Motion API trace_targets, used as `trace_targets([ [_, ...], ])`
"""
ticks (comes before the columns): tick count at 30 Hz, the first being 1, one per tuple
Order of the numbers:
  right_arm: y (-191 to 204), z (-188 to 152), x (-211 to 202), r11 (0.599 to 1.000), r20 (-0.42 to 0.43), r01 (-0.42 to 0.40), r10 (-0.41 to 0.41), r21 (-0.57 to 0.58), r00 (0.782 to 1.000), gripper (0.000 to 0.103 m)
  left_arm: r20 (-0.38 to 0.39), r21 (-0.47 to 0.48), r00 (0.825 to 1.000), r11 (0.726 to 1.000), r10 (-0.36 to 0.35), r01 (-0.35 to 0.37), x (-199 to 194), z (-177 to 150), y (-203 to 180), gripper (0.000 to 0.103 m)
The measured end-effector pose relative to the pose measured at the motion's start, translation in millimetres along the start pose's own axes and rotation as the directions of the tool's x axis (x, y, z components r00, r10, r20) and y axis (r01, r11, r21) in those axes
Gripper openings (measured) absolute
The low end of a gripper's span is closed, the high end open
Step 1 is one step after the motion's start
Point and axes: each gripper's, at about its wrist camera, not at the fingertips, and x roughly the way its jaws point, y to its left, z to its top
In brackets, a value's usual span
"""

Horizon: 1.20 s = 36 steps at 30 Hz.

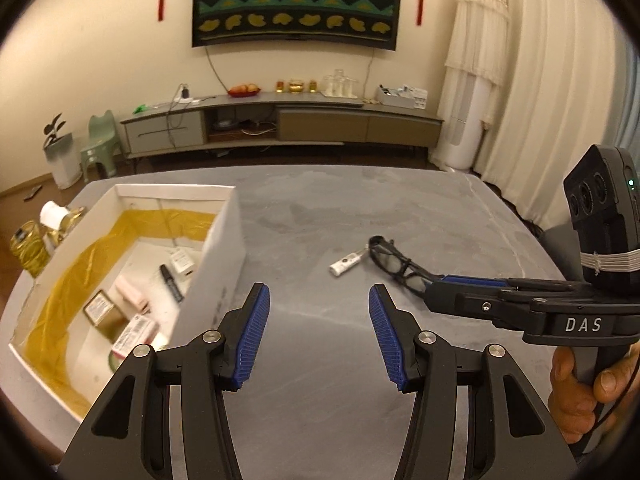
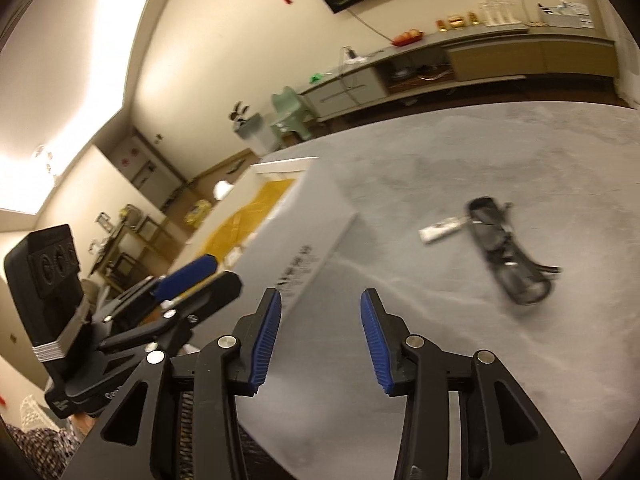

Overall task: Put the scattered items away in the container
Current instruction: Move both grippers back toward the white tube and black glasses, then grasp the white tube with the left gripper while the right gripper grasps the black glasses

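A white cardboard box (image 1: 224, 240) lined with yellow film stands at the table's left and holds several small items, among them a black marker (image 1: 170, 280) and small cartons. On the grey table (image 1: 320, 208) lie black glasses (image 1: 394, 264) and beside them a small white stick-shaped device (image 1: 348, 264). My left gripper (image 1: 319, 296) is open and empty, just right of the box wall. My right gripper (image 1: 434, 286) reaches in from the right, low by the glasses. In the right wrist view it (image 2: 321, 300) is open and empty, with the glasses (image 2: 504, 248) and white device (image 2: 440, 230) ahead to the right, the box (image 2: 312, 220) ahead to the left.
A hand (image 1: 580, 384) grips the right tool's handle. My left gripper (image 2: 192, 276) shows at the left of the right wrist view. Beyond the table's far edge stand a low TV cabinet (image 1: 280, 120), a green stool (image 1: 100, 144) and tins (image 1: 28, 244) on the floor.
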Motion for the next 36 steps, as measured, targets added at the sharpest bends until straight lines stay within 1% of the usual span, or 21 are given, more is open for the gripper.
trace_targets([
  [4,-23.4,5.1,0.8,0.998,-0.023,0.068,-0.069,-0.014,0.997,0.044,-0.028,0.005,0.999,0.999,-0.046,0.046,27.2,6.0,-9.8,0.055],
  [8,-53.5,10.9,4.8,0.994,-0.027,0.094,-0.092,0.062,0.995,0.044,-0.060,0.034,0.996,0.997,-0.060,0.062,62.0,11.5,-24.0,0.055],
  [9,-59.4,14.0,7.1,0.991,-0.027,0.119,-0.117,0.065,0.993,0.047,-0.068,0.043,0.996,0.997,-0.062,0.065,71.9,12.6,-27.9,0.055],
  [11,-67.4,20.7,11.8,0.979,-0.020,0.198,-0.197,0.048,0.980,0.054,-0.092,0.060,0.993,0.995,-0.069,0.074,94.3,14.5,-35.6,0.055],
  [13,-74.4,29.1,19.4,0.963,-0.019,0.270,-0.270,0.019,0.963,0.054,-0.116,0.082,0.991,0.994,-0.069,0.079,116.7,16.4,-41.7,0.055],
  [14,-78.5,33.0,23.5,0.958,-0.023,0.288,-0.287,0.011,0.958,0.054,-0.125,0.095,0.990,0.992,-0.066,0.079,127.6,17.2,-44.4,0.055],
  [19,-98.6,47.6,52.5,0.949,-0.076,0.315,-0.315,-0.006,0.946,0.055,-0.157,0.148,0.987,0.987,-0.035,0.059,175.2,20.1,-47.4,0.055],
  [22,-109.5,50.3,66.6,0.940,-0.112,0.341,-0.341,-0.024,0.933,0.054,-0.193,0.151,0.981,0.987,-0.026,0.056,201.3,20.2,-44.6,0.055],
  [24,-117.2,50.7,72.8,0.932,-0.131,0.361,-0.362,-0.032,0.923,0.054,-0.212,0.141,0.977,0.988,-0.037,0.068,215.5,19.9,-43.6,0.055],
  [26,-124.7,50.1,76.9,0.931,-0.151,0.364,-0.365,-0.032,0.919,0.054,-0.231,0.128,0.971,0.988,-0.056,0.088,227.3,19.7,-44.0,0.055],
  [28,-131.3,48.7,81.8,0.929,-0.170,0.368,-0.369,-0.035,0.914,0.047,-0.247,0.139,0.967,0.986,-0.056,0.092,236.3,17.7,-47.3,0.055],
  [30,-138.0,46.4,88.4,0.926,-0.200,0.375,-0.374,-0.031,0.906,0.023,-0.263,0.157,0.964,0.985,-0.033,0.077,243.0,14.6,-49.7,0.054],
  [31,-140.8,45.1,90.9,0.925,-0.214,0.380,-0.376,-0.025,0.901,0.023,-0.279,0.161,0.960,0.985,-0.012,0.059,246.9,12.2,-50.3,0.054],
  [33,-142.2,44.6,90.6,0.919,-0.220,0.393,-0.387,-0.014,0.896,0.020,-0.296,0.164,0.955,0.986,0.022,0.028,249.1,9.1,-50.7,0.023],
  [34,-141.3,44.6,89.7,0.914,-0.232,0.405,-0.397,-0.012,0.888,0.019,-0.304,0.161,0.952,0.987,0.023,0.027,246.4,7.3,-51.2,0.017],
  [35,-140.5,44.2,88.1,0.913,-0.242,0.408,-0.397,-0.004,0.885,0.018,-0.317,0.160,0.948,0.987,0.031,0.021,242.9,4.6,-51.5,0.012],
  [36,-139.6,43.3,85.7,0.915,-0.252,0.404,-0.389,0.009,0.886,0.017,-0.331,0.152,0.943,0.988,0.036,0.015,238.2,1.3,-50.5,0.012],
])
